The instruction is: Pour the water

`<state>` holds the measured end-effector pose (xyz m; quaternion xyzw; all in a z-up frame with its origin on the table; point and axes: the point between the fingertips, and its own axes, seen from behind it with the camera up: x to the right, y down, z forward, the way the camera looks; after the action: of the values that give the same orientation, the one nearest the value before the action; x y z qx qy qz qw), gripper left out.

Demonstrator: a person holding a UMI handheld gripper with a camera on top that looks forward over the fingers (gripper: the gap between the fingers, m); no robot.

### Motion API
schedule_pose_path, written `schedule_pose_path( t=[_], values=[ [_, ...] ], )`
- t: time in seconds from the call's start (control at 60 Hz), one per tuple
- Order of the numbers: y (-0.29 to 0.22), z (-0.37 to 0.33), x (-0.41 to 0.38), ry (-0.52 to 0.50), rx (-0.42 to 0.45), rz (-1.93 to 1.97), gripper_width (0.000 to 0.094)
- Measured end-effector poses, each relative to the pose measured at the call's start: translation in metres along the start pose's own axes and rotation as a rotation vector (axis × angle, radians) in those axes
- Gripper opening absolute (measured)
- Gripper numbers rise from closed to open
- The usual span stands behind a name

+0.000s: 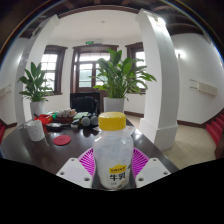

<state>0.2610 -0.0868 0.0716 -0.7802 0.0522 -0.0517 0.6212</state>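
Observation:
A clear plastic bottle (111,155) with a yellow cap and a yellow label stands upright between my two fingers, whose pink pads (87,162) press on both its sides. My gripper (112,168) is shut on the bottle and holds it above the dark table (25,147). A white cup (36,129) stands on the table to the left, beyond the fingers. The bottle's base is hidden.
A red coaster (62,141) lies on the table near the cup. Small items and a chair (87,103) stand at the table's far end. Potted plants (120,75) stand by the windows, and a white pillar (158,75) rises at the right.

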Motion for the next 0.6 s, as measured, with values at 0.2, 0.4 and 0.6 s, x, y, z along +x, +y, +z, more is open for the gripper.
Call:
schedule_pose_path(
  t=[0.2, 0.4, 0.6],
  values=[
    [-0.002, 0.002, -0.002, 0.019, -0.006, -0.099, 0.041],
    [-0.033, 0.015, -0.047, -0.009, -0.004, -0.306, 0.0412],
    [-0.078, 0.069, -0.141, -0.053, 0.018, -0.828, 0.0411]
  ],
)
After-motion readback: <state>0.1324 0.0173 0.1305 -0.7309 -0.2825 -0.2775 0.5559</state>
